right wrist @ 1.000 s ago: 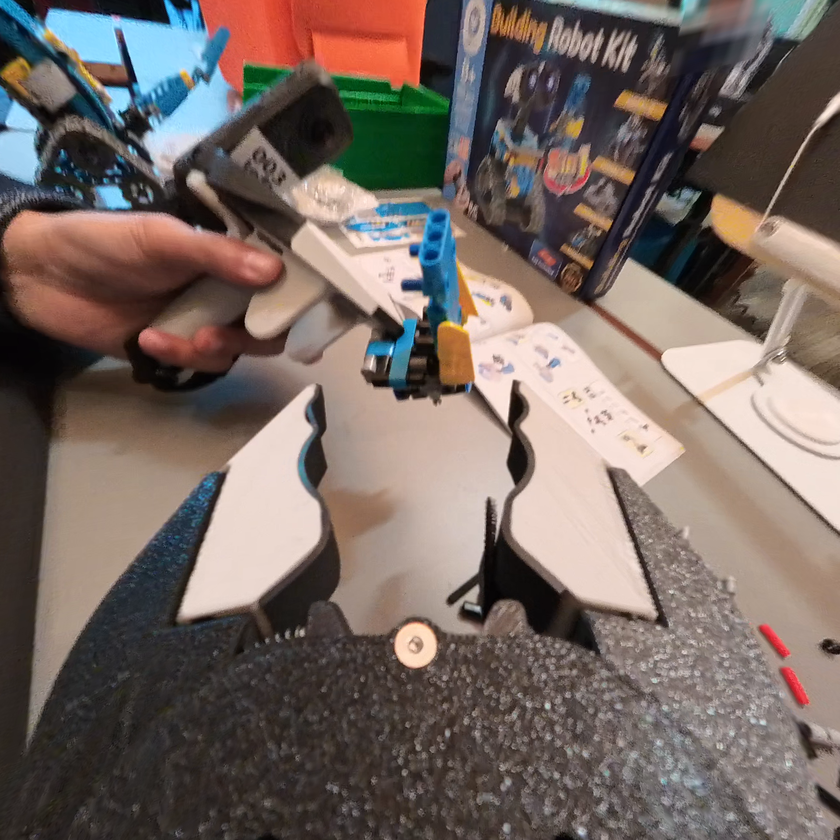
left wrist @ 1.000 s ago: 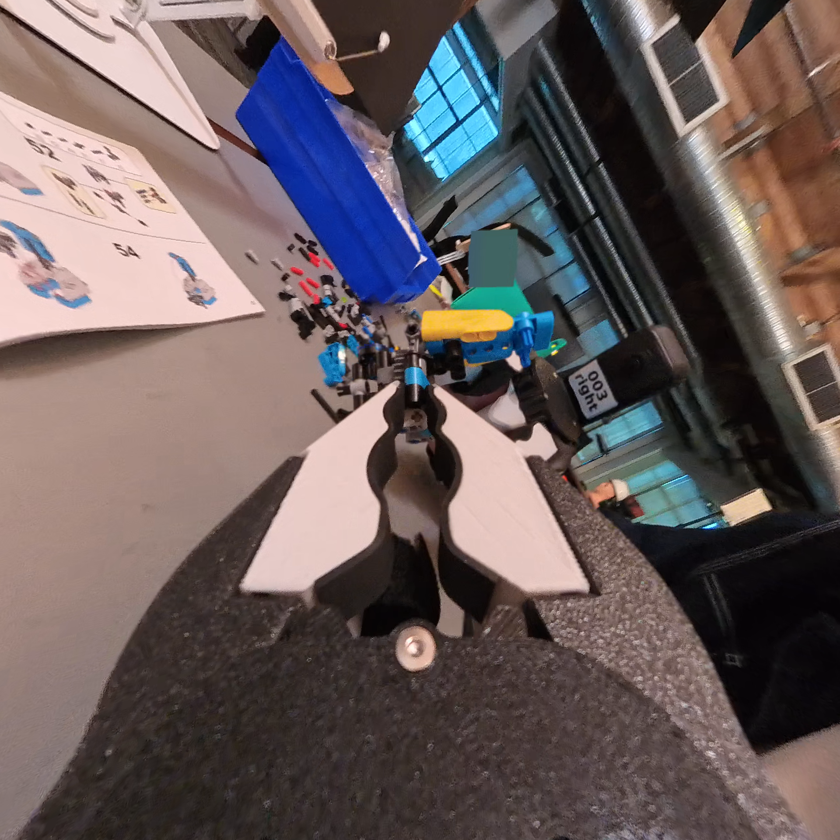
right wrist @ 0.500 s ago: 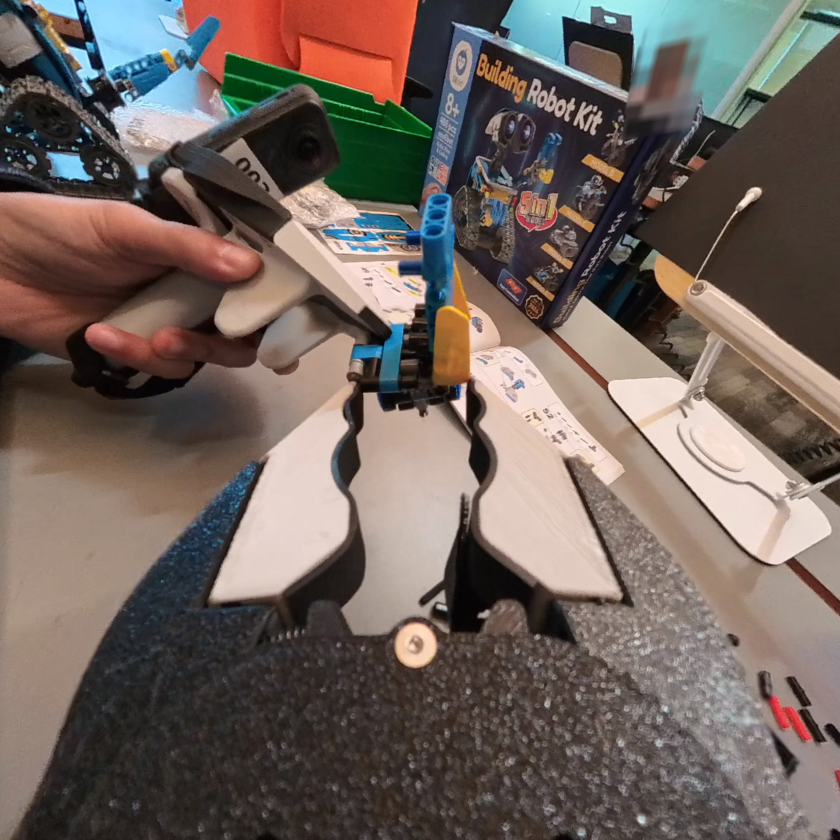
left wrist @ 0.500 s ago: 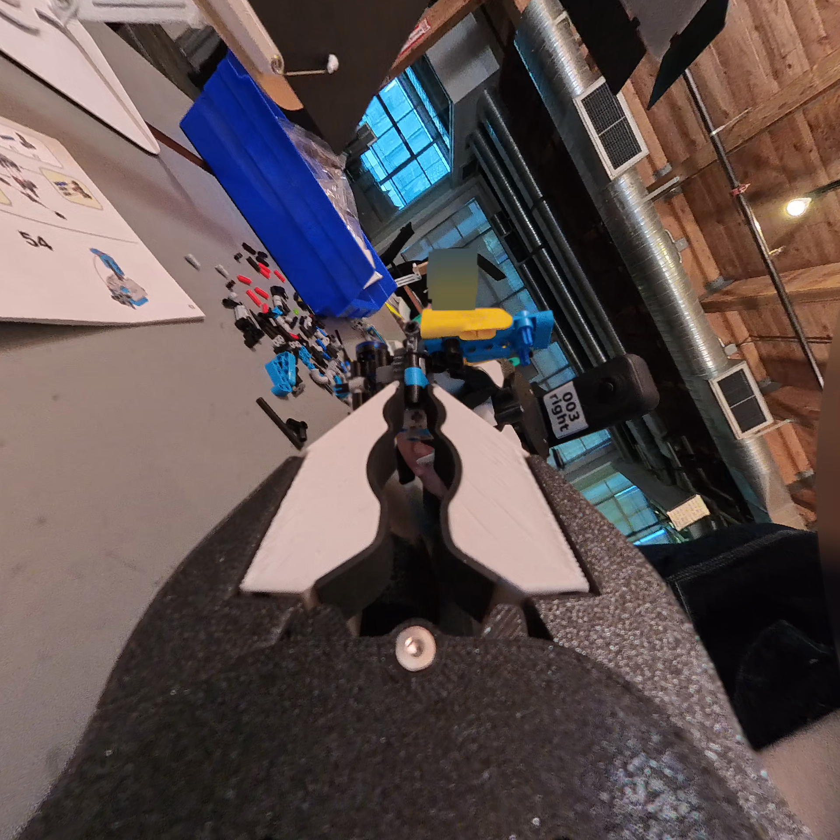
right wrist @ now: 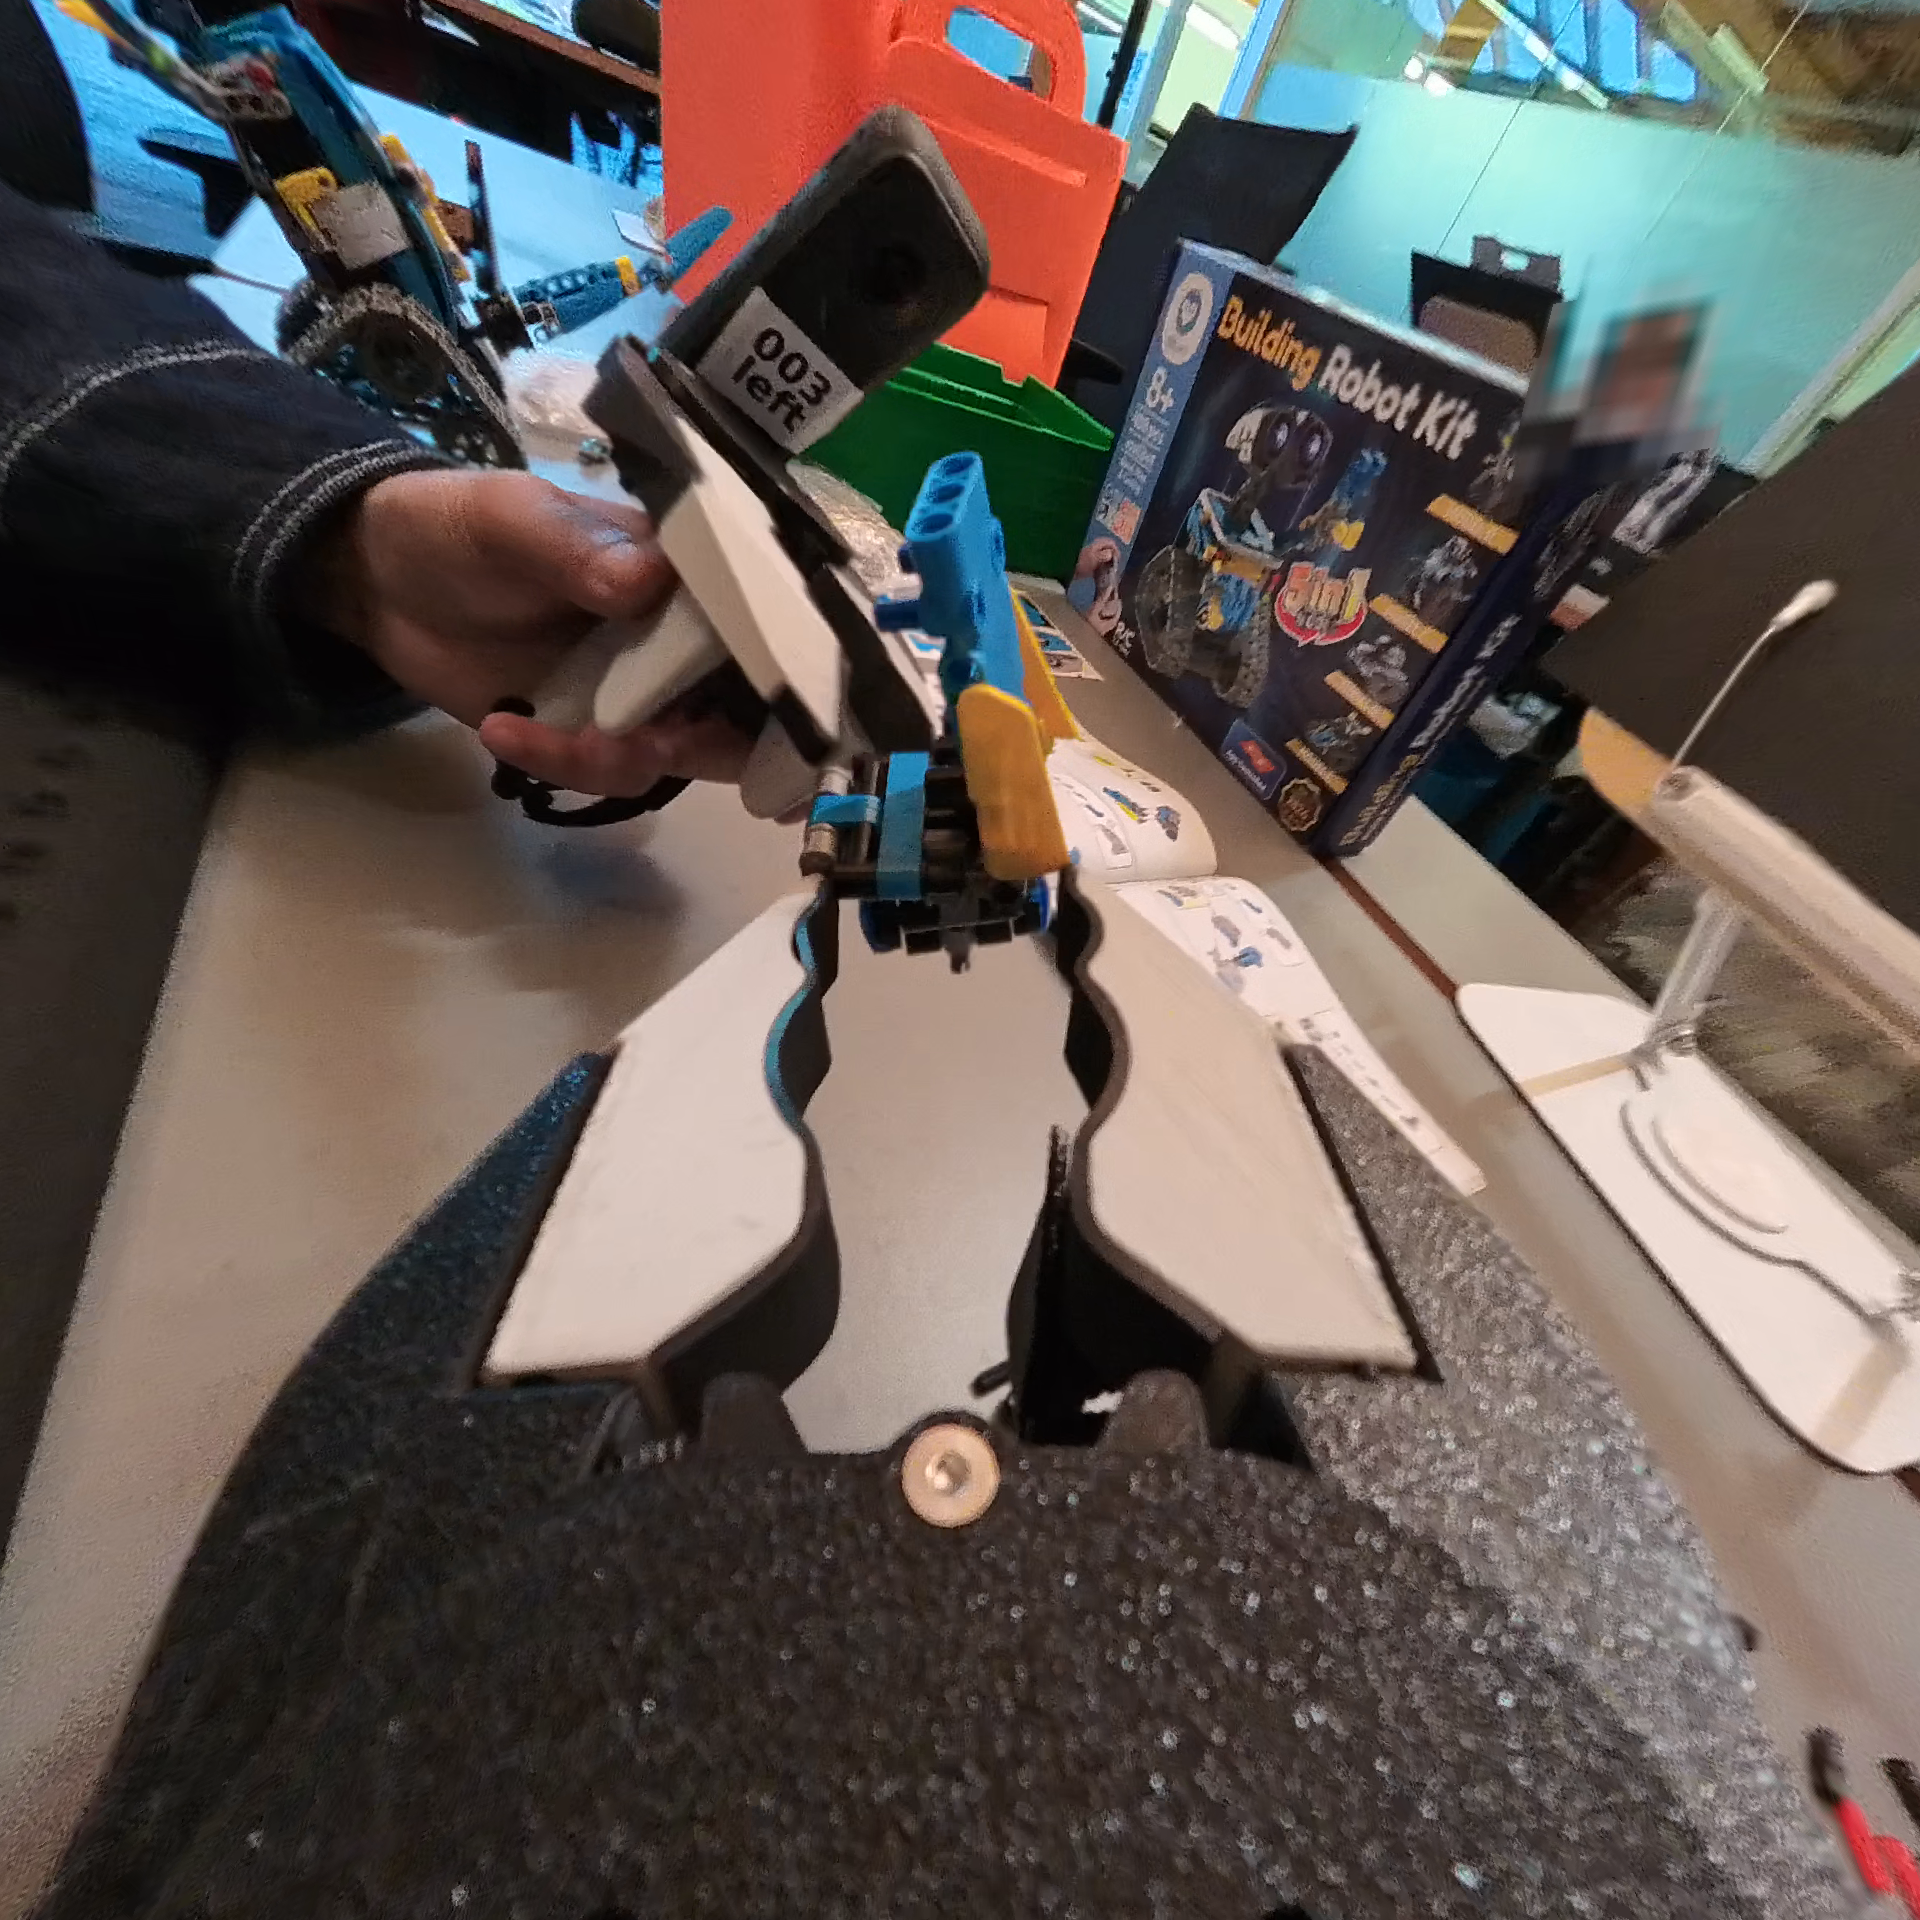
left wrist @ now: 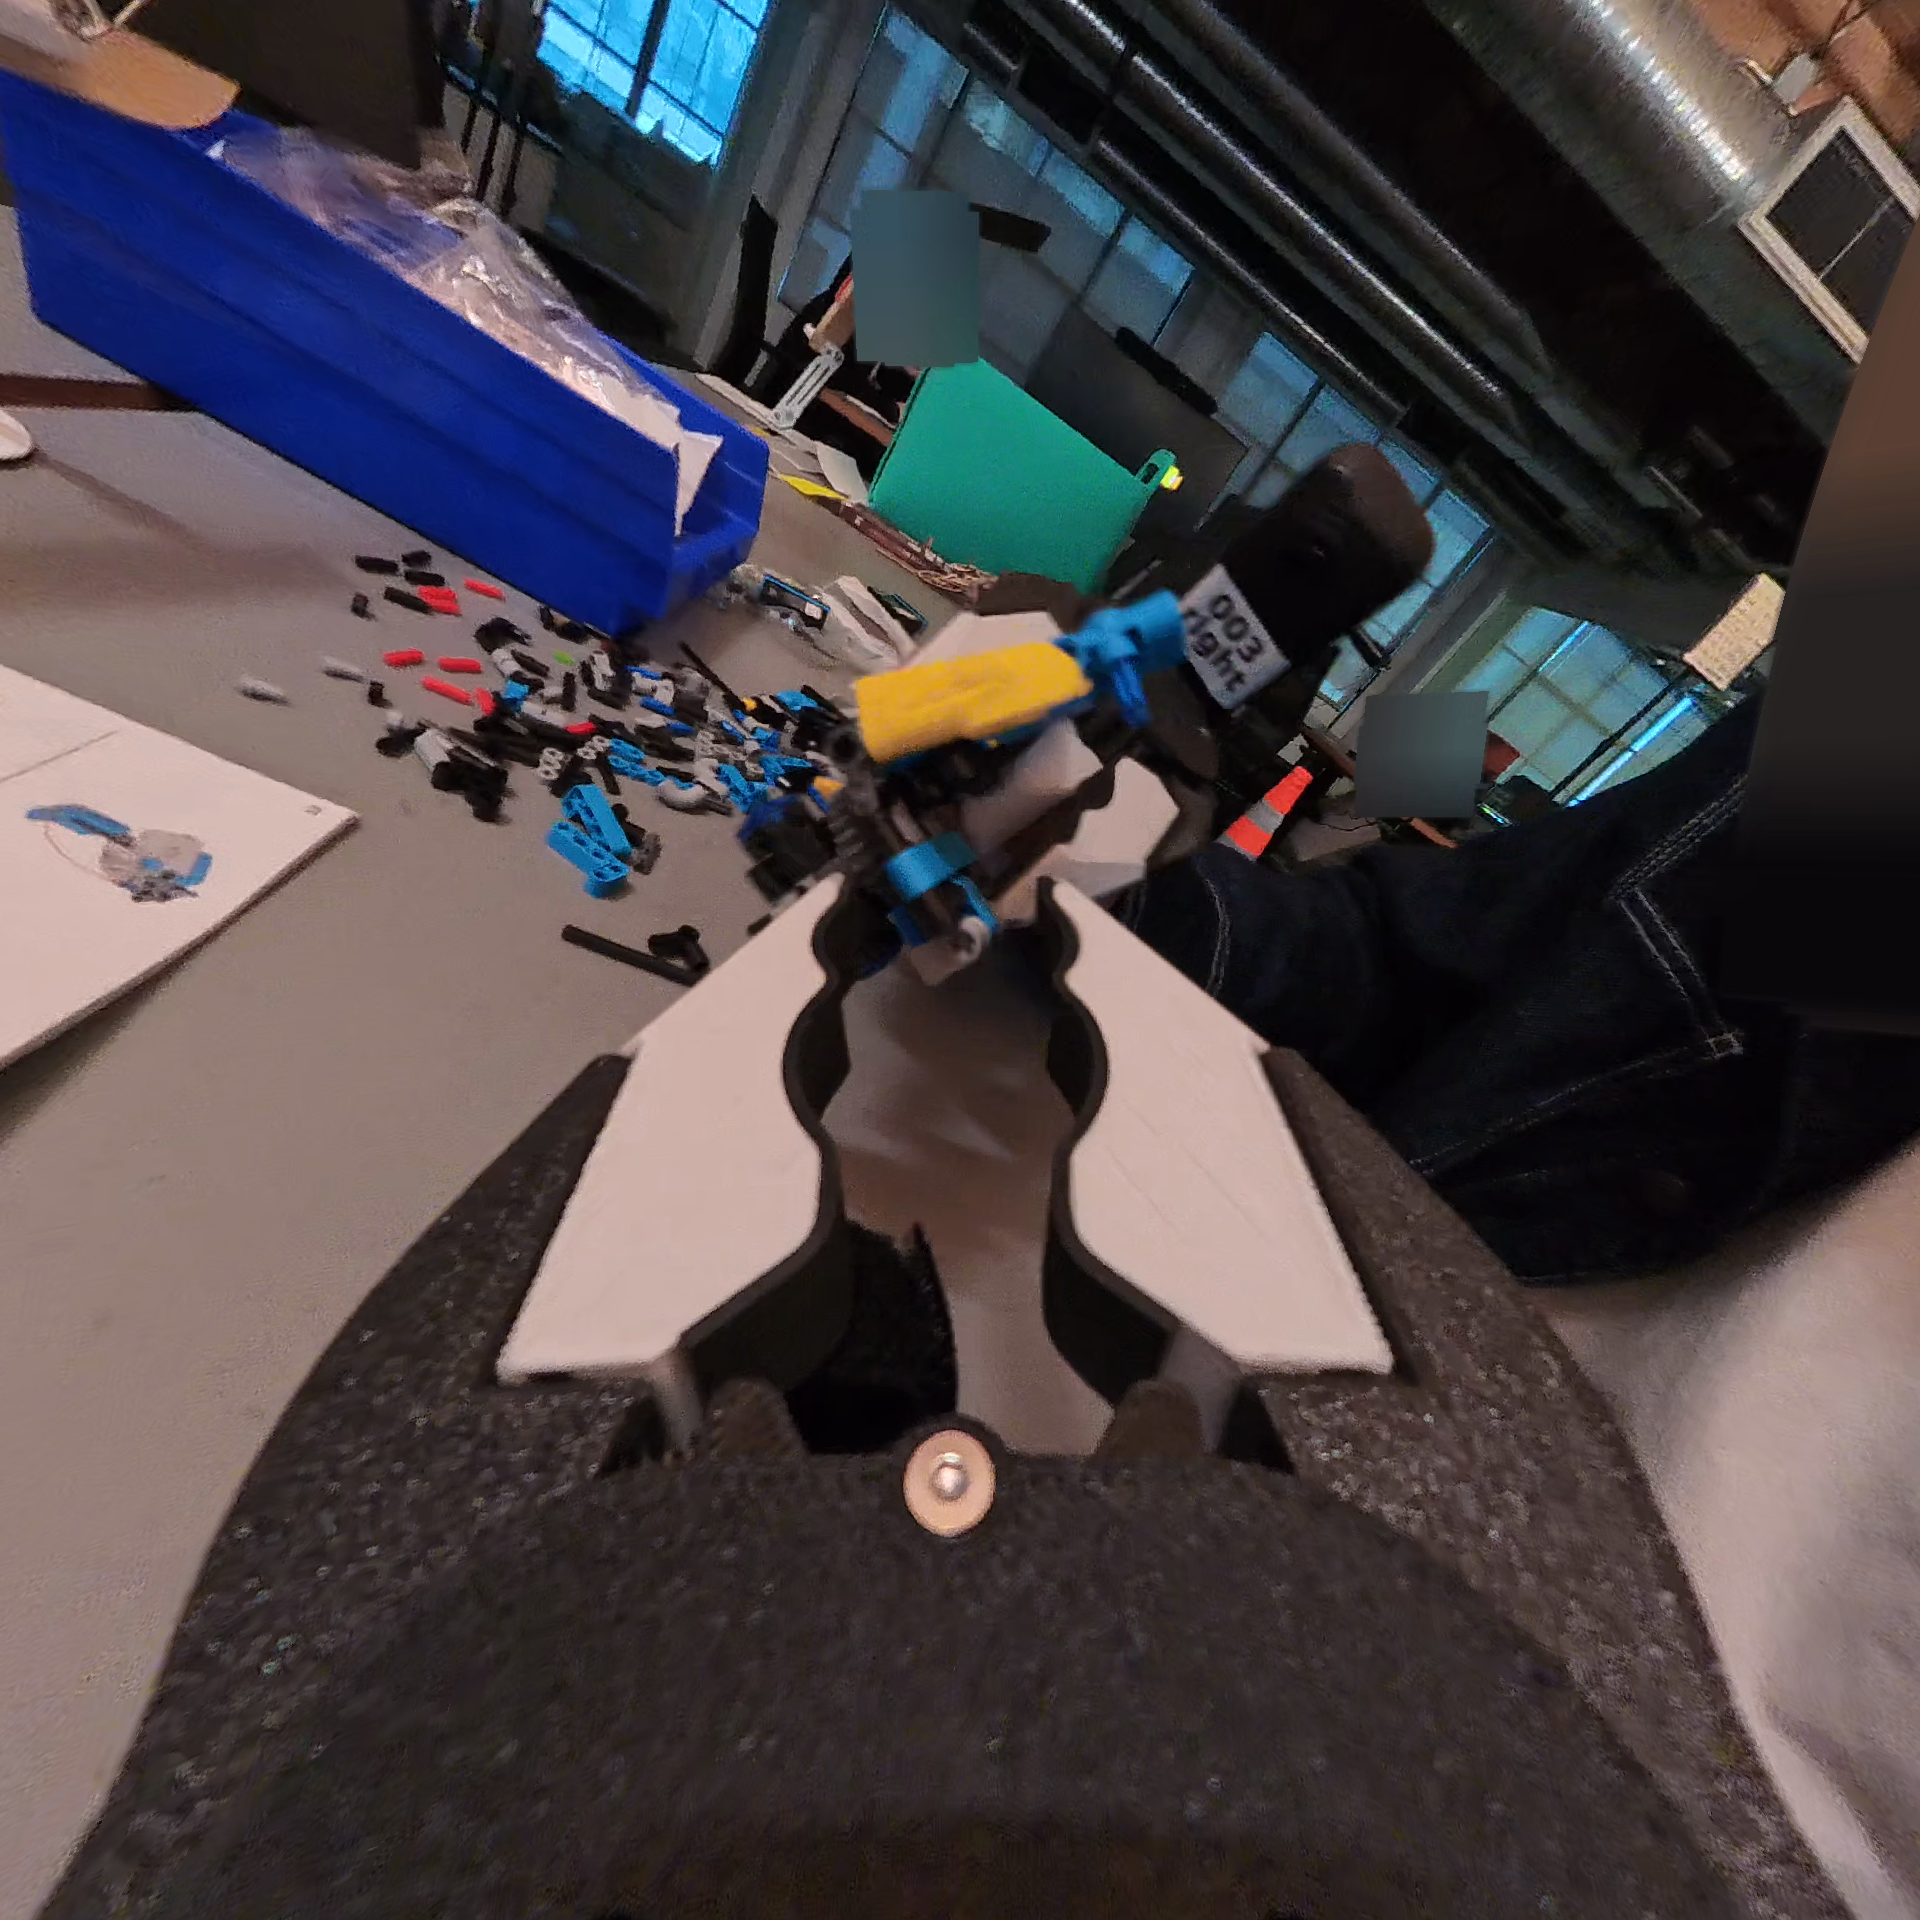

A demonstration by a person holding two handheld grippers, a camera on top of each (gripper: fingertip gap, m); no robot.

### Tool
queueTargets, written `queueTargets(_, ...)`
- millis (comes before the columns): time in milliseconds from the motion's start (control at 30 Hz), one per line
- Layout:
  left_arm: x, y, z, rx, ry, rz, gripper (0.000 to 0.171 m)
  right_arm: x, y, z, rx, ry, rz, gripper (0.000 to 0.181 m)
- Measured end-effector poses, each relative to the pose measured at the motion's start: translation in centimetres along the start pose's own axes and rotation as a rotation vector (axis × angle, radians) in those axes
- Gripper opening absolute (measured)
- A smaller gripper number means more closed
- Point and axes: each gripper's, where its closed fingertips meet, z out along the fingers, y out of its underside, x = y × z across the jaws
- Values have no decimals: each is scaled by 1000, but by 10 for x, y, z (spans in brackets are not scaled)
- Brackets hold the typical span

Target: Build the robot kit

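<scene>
A small brick assembly (right wrist: 1008, 769) of blue, black and yellow parts hangs in the air above the grey table (right wrist: 416, 987). My right gripper (right wrist: 945, 914) is shut on its black and blue base. The blue beam and yellow panel stand up beyond the tips. In the left wrist view the assembly (left wrist: 966, 696) lies straight ahead, with its blue end between the tips of my left gripper (left wrist: 940, 904). The left jaws stand apart with a gap at the pads, so they are open. The left gripper's fingers (right wrist: 748, 613) show close beside the assembly, held by a hand (right wrist: 488, 582).
A blue bin (left wrist: 364, 343), a pile of loose small parts (left wrist: 582, 727) and an instruction sheet (left wrist: 135, 862) lie on the table. The right wrist view shows a kit box (right wrist: 1299, 540), a green bin (right wrist: 966, 436), an open booklet (right wrist: 1226, 935) and a white lamp base (right wrist: 1714, 1195). The tips of both grippers are at nearly the same place.
My right jaws closed from wide open onto the assembly's base. My left jaws, shut on its blue end before, have opened off it. The left wrist view has rolled towards level.
</scene>
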Motion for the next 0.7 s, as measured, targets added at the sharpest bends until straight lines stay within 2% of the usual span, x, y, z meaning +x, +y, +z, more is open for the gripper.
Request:
queueTargets(100, -7, 0, -3, 17, -14, -45, 17, -1, 1, 2, -5, 35, -64, 41)
queueTargets(167, -15, 4, -5, -7, -34, -87, 15, -5, 10, 7, -35, 0, -38, 36)
queueTargets(300, -30, 15, -9, -69, -95, -126, 13, -5, 29, 19, -101, -19, 28, 36)
queueTargets(333, -34, 18, -10, -89, -106, -133, 13, -7, 34, 22, -123, -39, 51, 37)
queueTargets(400, -40, 25, -14, -139, -138, -121, 13, -11, 44, 26, -171, -78, 94, 51)
queueTargets(467, -49, 33, -20, -210, -199, -53, 12, -12, 55, 26, -222, -108, 135, 64)
queueTargets(600, -63, 48, -39, -392, -360, 239, 12, -26, 48, 18, -200, -235, 274, 54)
queueTargets(700, -63, 55, -44, -479, -418, 391, 12, -34, 33, 24, -166, -311, 447, 60)
